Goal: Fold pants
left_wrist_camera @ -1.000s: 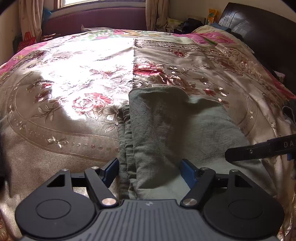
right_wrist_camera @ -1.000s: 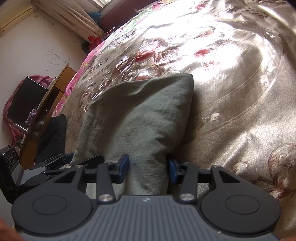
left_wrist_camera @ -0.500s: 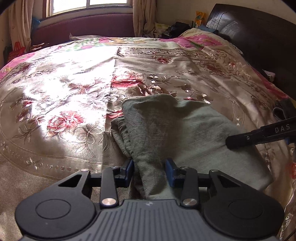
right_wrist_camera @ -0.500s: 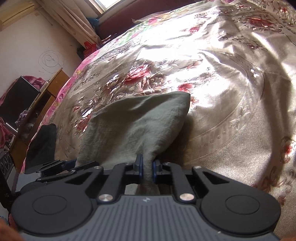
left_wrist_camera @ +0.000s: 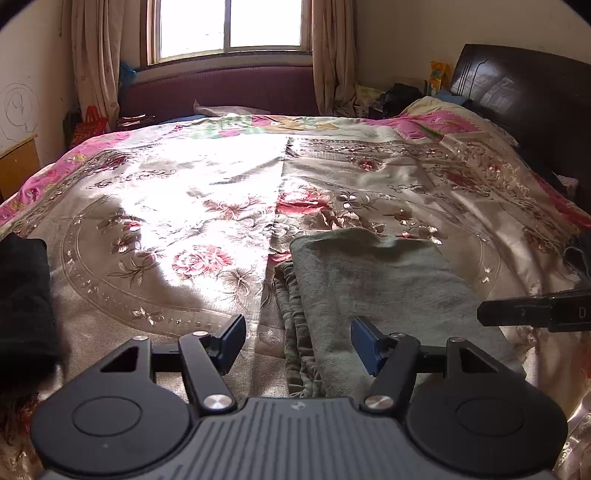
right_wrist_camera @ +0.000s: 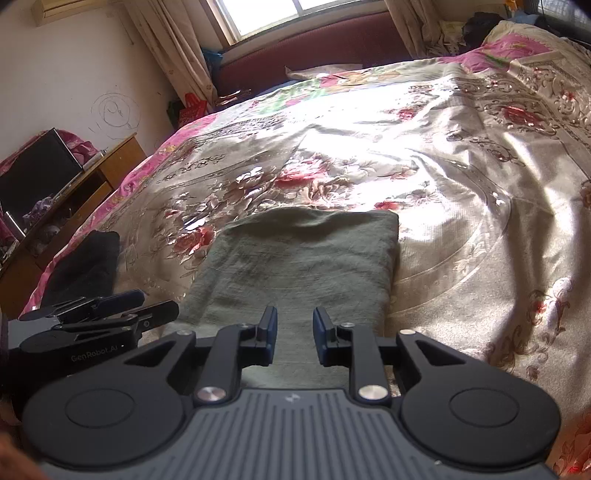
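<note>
1. One wide bed takes up most of both views, covered by a shiny floral bedspread [left_wrist_camera: 177, 229] in beige with red roses and a pink border; sunlight glares across its middle.
2. Behind the bed stand a dark headboard [left_wrist_camera: 517, 96] at the right of the left wrist view, a maroon padded bench [left_wrist_camera: 221, 88] under the window [left_wrist_camera: 229, 26], and beige curtains [left_wrist_camera: 96, 62] on either side.
3. A wooden cabinet [right_wrist_camera: 92, 177] stands against the scribbled wall at the left of the right wrist view, with a dark screen [right_wrist_camera: 37, 170] on it.
4. The grey-green pants [left_wrist_camera: 369, 288] lie folded into a flat rectangle on the near part of the bedspread, the gathered waistband edge along its left side in the left wrist view. In the right wrist view the pants [right_wrist_camera: 303, 266] reach from between the fingers up towards the rose pattern.
5. A black cloth [right_wrist_camera: 85, 266] lies on the bedspread near the left edge, apart from the pants.
6. The left gripper [left_wrist_camera: 297, 343] hovers over the waistband edge; its jaws are opening, spread wide, the fabric lying below and between them with neither pad pressing on it.
7. The right gripper [right_wrist_camera: 294, 334] hovers over the near end of the pants; its jaws are opening, a narrow gap between the blue pads, gripping nothing.
</note>
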### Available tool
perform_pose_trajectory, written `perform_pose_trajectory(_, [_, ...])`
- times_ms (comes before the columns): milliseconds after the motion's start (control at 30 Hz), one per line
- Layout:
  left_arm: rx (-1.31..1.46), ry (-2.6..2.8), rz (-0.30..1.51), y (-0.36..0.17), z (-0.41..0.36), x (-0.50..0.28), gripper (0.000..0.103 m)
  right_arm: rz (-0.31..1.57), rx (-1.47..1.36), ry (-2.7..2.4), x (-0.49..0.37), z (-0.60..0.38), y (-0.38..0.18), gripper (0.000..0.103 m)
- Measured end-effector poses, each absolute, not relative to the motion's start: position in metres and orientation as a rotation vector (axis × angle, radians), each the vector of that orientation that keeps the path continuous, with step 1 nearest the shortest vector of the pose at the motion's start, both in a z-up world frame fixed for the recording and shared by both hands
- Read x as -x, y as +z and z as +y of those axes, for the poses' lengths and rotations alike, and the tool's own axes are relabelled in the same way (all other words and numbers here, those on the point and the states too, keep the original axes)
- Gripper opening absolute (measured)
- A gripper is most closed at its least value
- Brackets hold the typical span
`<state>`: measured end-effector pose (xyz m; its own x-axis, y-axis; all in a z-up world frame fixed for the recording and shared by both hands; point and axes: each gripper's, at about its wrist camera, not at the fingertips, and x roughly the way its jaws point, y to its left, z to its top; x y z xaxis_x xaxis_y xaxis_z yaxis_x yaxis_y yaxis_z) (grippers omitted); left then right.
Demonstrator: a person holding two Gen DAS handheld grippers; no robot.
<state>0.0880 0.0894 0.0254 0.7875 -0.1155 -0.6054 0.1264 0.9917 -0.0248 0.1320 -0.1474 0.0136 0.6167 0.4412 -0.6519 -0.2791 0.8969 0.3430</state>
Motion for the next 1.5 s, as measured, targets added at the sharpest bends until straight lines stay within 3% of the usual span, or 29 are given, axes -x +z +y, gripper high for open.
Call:
perform_pose_trajectory(133, [-0.058,-0.089,0.576,0.037,0.085,-0.071,0.103,0.801,-0.219,0.449,-0.119,-0.136,0.016,0.024])
perform_pose_trajectory(267, [-0.055,-0.062,0.529,0.041,0.082,-0.06,0.103,0.794,-0.225,0.454,-0.109,-0.133,0.021,0.024])
perform_pose_trajectory(1033, [-0.069,0.003,0.707,0.014,0.064,-0.042,0.103,0.862,-0.211,0.396,-0.079,-0.122,-0.005,0.025])
perform_pose_trajectory(1133, [-0.064,0.011,0.708,0.014,0.065,-0.039,0.103,0.861,-0.204,0.4,-0.076,-0.12,-0.006,0.029])
perform_pose_trajectory(1500, [-0.066,0.028,0.694,0.018,0.066,-0.029,0.103,0.848,-0.19,0.393,-0.068,-0.118,-0.004,0.03])
